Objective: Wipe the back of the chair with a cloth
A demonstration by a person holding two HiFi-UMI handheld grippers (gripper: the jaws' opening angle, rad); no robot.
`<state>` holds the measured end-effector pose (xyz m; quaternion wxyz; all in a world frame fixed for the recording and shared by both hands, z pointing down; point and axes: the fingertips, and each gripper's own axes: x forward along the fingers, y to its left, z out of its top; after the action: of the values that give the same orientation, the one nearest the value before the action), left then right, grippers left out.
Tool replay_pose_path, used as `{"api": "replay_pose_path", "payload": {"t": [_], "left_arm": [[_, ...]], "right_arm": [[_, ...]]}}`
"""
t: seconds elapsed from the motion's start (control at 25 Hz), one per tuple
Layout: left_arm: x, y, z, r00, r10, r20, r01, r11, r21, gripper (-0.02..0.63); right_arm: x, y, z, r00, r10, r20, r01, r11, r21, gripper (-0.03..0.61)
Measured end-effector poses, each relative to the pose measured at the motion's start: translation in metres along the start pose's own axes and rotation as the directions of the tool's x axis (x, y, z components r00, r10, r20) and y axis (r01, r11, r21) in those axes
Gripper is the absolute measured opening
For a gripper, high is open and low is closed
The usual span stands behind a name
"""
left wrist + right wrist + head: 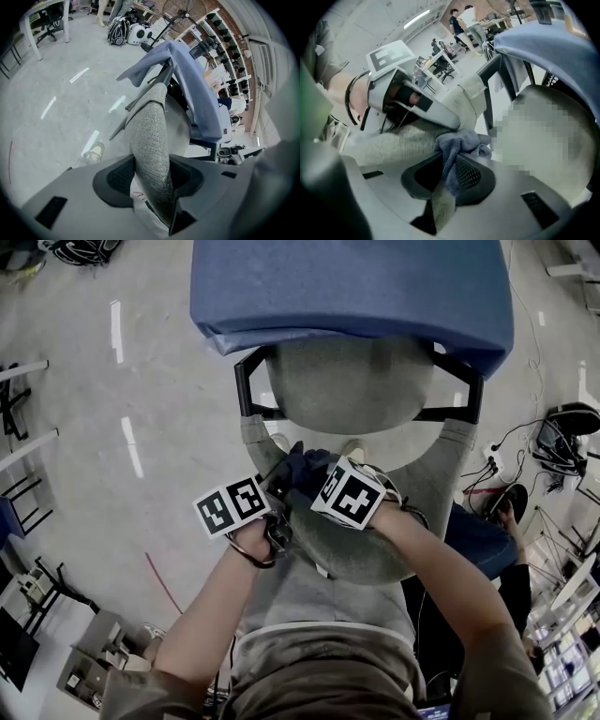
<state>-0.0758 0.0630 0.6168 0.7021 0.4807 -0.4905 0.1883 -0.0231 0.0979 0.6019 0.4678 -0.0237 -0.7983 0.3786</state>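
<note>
The floor (84, 427) is pale, glossy concrete with short white stripes and a thin red line at the lower left. In the left gripper view a backpack (117, 30) lies far off on that floor, and open shelves (225, 70) (crammed with small items) stand at the right by a brick wall. The left tongs (275, 486) are clamped on the top edge of the grey woven chair back (149, 126), which fills the gap between their pads. Just beside them, the right tongs (314, 474) pinch a bunched dark-blue cloth (458, 140), which lies against that same top edge of the chair back. Beyond the chair's grey seat (352, 381), a large blue fabric (356, 287) drapes over a frame. Cables trail across the floor at the far right.
</note>
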Motion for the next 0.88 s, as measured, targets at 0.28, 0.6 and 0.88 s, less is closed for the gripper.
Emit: {"api": "replay_pose_path", "payload": {"t": [0.28, 0.6, 0.88], "left_arm": [[0.001, 0.001, -0.001, 1.0, -0.001, -0.007, 0.001, 1.0, 0.017, 0.207], [0.002, 0.0, 0.0, 1.0, 0.004, -0.003, -0.004, 1.0, 0.012, 0.202], [0.003, -0.001, -0.002, 1.0, -0.007, -0.012, 0.007, 1.0, 0.019, 0.209]], "right_arm": [[-0.047, 0.004, -0.114, 0.947, 0.015, -0.321, -0.059, 0.99, -0.126, 0.081], [-0.143, -0.089, -0.204, 0.712, -0.176, -0.68, -0.016, 0.964, -0.266, 0.081], [-0.192, -0.164, -0.196, 0.563, -0.559, -0.609, 0.297, 0.824, -0.482, 0.081]]}}
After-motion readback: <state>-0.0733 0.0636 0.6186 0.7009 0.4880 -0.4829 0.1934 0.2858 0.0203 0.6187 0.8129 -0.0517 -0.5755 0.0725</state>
